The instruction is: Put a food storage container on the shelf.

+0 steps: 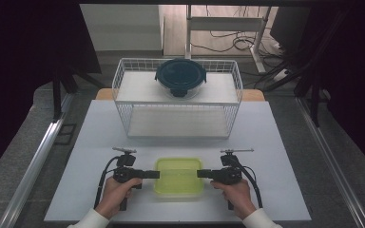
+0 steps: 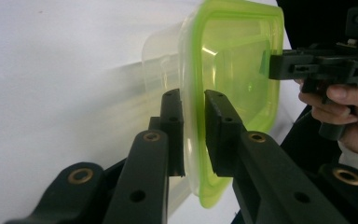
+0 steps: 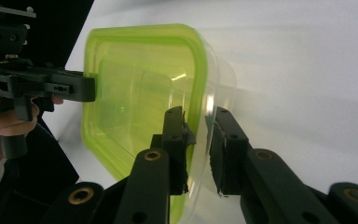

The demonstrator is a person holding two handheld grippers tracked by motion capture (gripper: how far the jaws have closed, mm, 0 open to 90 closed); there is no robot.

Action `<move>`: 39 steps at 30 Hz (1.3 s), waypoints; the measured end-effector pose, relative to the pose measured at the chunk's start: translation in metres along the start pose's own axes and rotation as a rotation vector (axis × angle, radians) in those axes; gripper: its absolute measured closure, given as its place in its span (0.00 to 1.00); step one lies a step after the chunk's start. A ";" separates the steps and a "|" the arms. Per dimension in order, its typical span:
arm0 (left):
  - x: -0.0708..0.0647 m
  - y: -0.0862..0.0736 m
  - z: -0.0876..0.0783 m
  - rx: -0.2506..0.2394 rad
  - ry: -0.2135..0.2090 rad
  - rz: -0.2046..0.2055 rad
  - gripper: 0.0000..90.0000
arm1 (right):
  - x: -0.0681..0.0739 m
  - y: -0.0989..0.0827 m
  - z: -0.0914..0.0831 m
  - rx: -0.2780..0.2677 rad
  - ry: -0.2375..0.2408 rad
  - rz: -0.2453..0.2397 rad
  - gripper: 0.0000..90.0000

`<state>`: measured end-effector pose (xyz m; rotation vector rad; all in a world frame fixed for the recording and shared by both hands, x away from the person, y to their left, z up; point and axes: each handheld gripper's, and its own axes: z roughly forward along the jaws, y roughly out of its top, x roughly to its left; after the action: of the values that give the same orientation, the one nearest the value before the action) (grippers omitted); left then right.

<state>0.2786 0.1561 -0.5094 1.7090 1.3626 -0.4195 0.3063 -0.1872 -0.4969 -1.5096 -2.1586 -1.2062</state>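
On the white table (image 1: 266, 142), just in front of me, sits the green-lidded container (image 1: 178, 176), and I have it between my two grippers. My left gripper (image 1: 155, 174) comes in at the box's left edge and my right gripper (image 1: 200, 174) at its right edge, each pointing inward toward the other. In the left gripper view, the jaws straddle the lime rim (image 2: 193, 140), one above the lid's lip and one below it, close against the plastic; in the right gripper view it is the same on the opposite rim (image 3: 200, 126). Both pairs look pressed onto the rim rather than standing apart, so I take them to be clamped on the lid's edge.

I judge the two-sided hold is chosen because the box is wide and its clear body is soft-walled: one pinch alone would let it tip, while opposite pinches keep it level for a lift.

The container rests flat, lid up, opening toward the ceiling. Its long axis runs left to right across the table, in line with my two grippers, so I hold it by its short ends.

Beyond it stands the wire basket (image 1: 123, 95), well apart from the box, with a round dark-lidded container (image 1: 180, 77) on its upper shelf. The shelf below looks bare, and that may be where this box belongs.
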 end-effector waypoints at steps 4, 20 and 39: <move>-0.007 0.001 -0.004 -0.017 0.004 0.036 0.89 | 0.003 0.001 -0.006 -0.010 0.001 -0.018 0.86; -0.029 0.005 -0.022 -0.068 0.010 0.127 0.89 | 0.024 0.006 -0.024 -0.065 -0.001 -0.121 0.86; -0.056 0.024 -0.048 -0.133 0.014 0.220 0.89 | 0.046 0.027 -0.048 -0.133 0.023 -0.213 0.86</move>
<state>0.2690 0.1601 -0.4320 1.7301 1.1696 -0.1886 0.2979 -0.1891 -0.4254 -1.3330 -2.3122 -1.4547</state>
